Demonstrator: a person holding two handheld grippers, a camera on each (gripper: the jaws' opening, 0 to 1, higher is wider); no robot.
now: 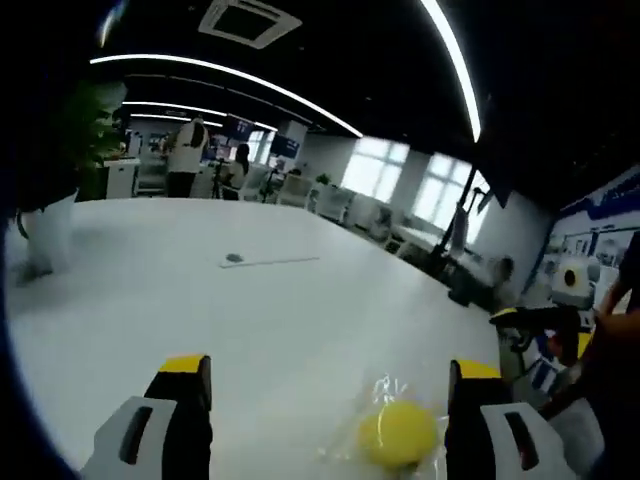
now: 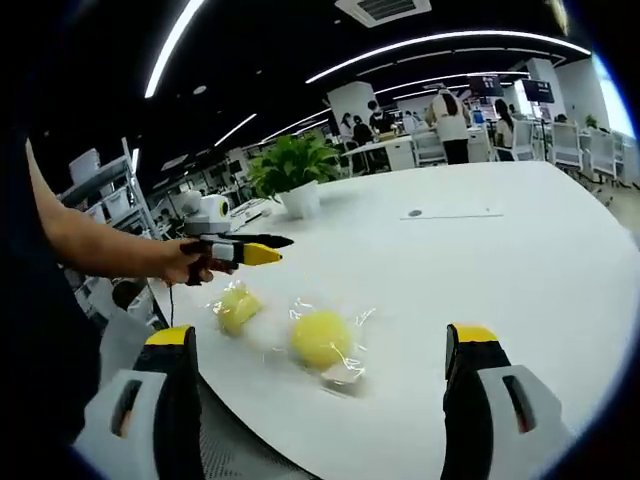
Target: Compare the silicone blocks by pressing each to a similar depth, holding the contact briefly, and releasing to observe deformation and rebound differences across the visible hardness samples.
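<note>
Left tool (image 1: 330, 400): its two jaws are spread wide, and nothing is held between them. It hangs just over the white counter (image 1: 250, 310).
Right tool (image 2: 320, 385): its jaws are spread wide too, with nothing pinched. The left tool is also seen here from the side, held in a hand (image 2: 190, 262), but from that side it cannot be told how its jaws stand.
Round yellow block (image 2: 321, 338): it lies in a clear wrapper on the counter, near the edge, between the right tool's jaws but farther out. In the left gripper view it sits low, close to the right-side jaw (image 1: 398, 435).
Second yellow block (image 2: 238, 307): it is wrapped too, and lies just beside the round one, under the left tool's tip.
What could go wrong: the clear wrappers look slippery, so a block may be pushed sideways and slide off the near edge. A round block may roll away if it is pressed off-centre.
Which way it points: the round block looks like a ball, so no long side can be picked out. The second block is too blurry to tell.
</note>
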